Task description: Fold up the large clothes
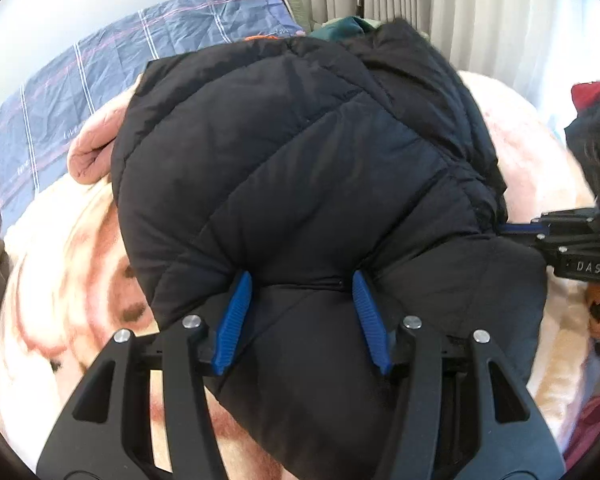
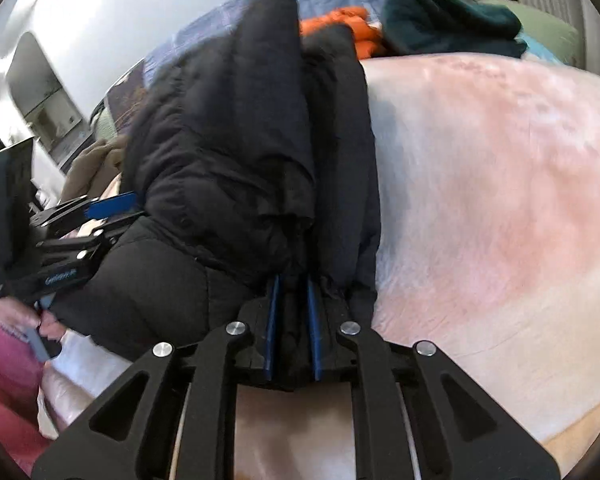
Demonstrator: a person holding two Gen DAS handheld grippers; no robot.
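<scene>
- A bed covered by a pale pink and cream blanket fills the scene, with grey curtains at the far wall.
- A black puffer jacket lies bunched on the blanket, its quilted bulk heaped toward the near edge of the bed.
- The left gripper has its blue pads spread apart on either side of a thick fold of the jacket; the fabric bulges between them, and the pads appear to rest against it without squeezing.
- The right gripper has its pads drawn nearly together, pinching a narrow bunch of the jacket's edge at the right side of the heap.
- In the right wrist view a hand grasps the left gripper's handle at the near left.
- Beyond the jacket, at the far end of the bed, lie an orange garment and a dark green garment.
- A blue checked sheet lies to the far left.
</scene>
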